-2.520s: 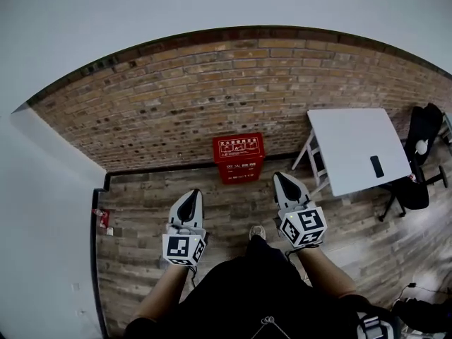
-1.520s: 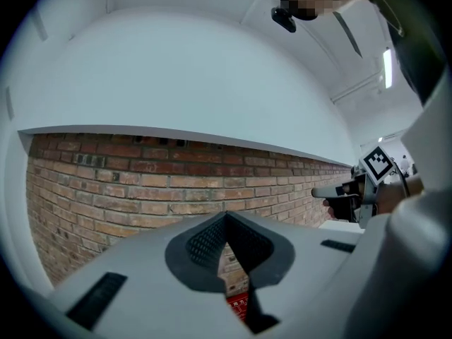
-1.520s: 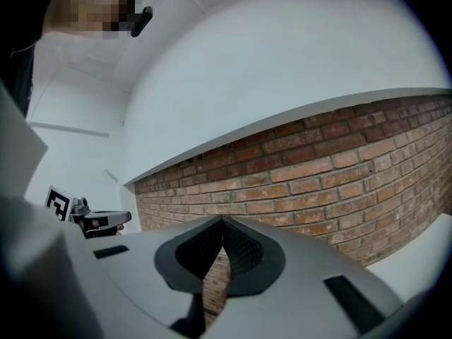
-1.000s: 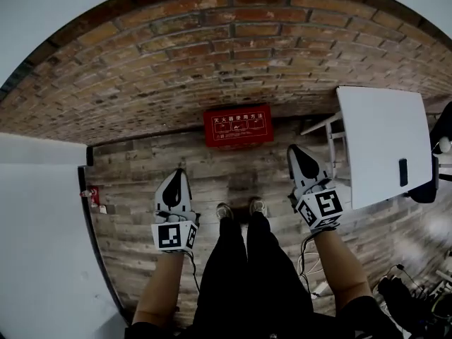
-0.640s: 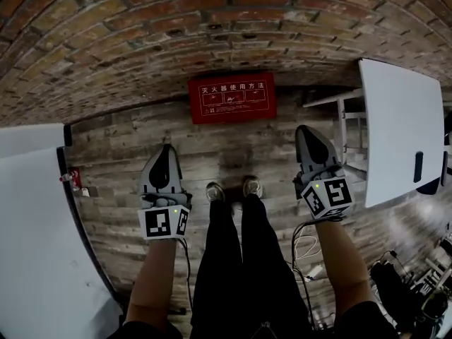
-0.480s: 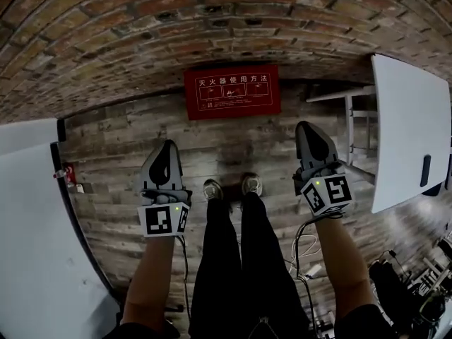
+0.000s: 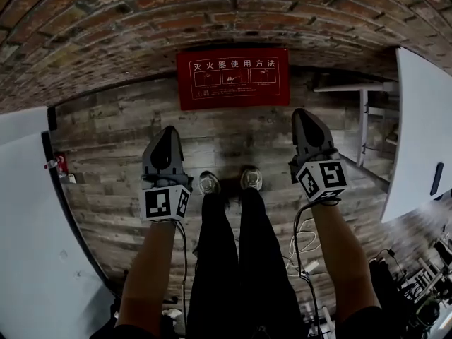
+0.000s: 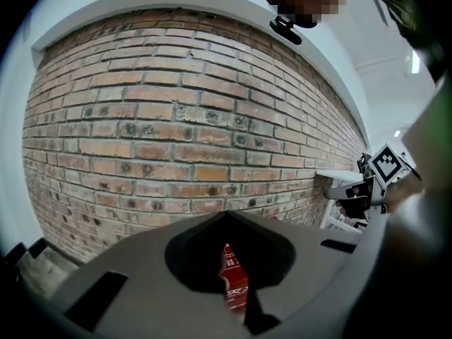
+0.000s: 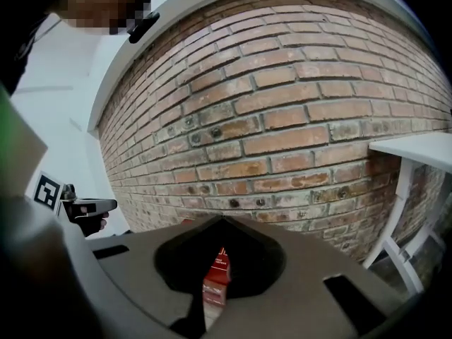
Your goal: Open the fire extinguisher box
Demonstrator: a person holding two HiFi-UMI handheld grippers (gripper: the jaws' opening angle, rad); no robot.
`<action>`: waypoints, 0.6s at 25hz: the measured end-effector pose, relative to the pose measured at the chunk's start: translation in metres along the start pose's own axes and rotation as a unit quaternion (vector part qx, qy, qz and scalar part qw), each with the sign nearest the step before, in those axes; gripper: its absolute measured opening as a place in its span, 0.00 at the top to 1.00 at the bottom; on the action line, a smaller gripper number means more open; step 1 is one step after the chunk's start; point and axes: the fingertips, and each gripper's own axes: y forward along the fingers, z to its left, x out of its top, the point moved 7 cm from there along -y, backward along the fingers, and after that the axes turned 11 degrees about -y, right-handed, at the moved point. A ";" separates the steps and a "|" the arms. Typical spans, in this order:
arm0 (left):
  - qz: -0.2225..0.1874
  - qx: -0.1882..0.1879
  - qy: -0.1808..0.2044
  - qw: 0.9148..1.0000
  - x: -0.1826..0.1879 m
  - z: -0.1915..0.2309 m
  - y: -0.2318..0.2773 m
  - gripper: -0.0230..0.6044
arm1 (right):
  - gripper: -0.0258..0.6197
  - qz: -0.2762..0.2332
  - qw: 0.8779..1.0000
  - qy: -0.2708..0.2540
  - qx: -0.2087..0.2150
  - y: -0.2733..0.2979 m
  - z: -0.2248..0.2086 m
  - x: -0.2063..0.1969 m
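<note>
Jaws together: left gripper (image 7: 168,134), right gripper (image 7: 302,117).

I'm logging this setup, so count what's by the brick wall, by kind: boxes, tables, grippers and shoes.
Red box: 1
White table: 1
Grippers: 2, left gripper and right gripper
Shoes: 2
Total: 6

We are much nearer the red box (image 7: 233,78) now: it looks larger and sits just ahead of our shoes (image 7: 209,183). The brick wall (image 7: 106,20) fills the top of the head view, and the white surface (image 7: 424,133) has slid to the right edge.
</note>
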 end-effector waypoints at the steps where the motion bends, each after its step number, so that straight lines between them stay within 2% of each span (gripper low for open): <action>1: 0.003 0.002 -0.003 1.000 -0.005 0.002 0.003 0.88 | 0.93 0.003 1.000 0.000 0.002 0.003 0.000 -0.005; 6: 0.043 -0.005 -0.030 0.999 -0.038 0.016 0.020 0.88 | 0.93 0.015 0.999 0.021 0.020 0.019 -0.003 -0.035; 7: 0.054 -0.010 -0.035 0.998 -0.046 0.019 0.025 0.84 | 0.91 0.017 0.999 0.025 0.023 0.023 -0.005 -0.042; 9: 0.077 -0.016 -0.034 0.996 -0.063 0.026 0.034 0.70 | 0.77 0.029 0.999 0.031 0.029 0.031 -0.009 -0.057; 10: 0.087 -0.015 -0.031 0.996 -0.070 0.030 0.039 0.67 | 0.74 0.038 0.998 0.034 0.032 0.036 -0.012 -0.066; 15: 0.126 -0.007 -0.037 0.991 -0.103 0.050 0.063 0.60 | 0.62 0.085 0.994 0.065 0.038 0.063 -0.028 -0.111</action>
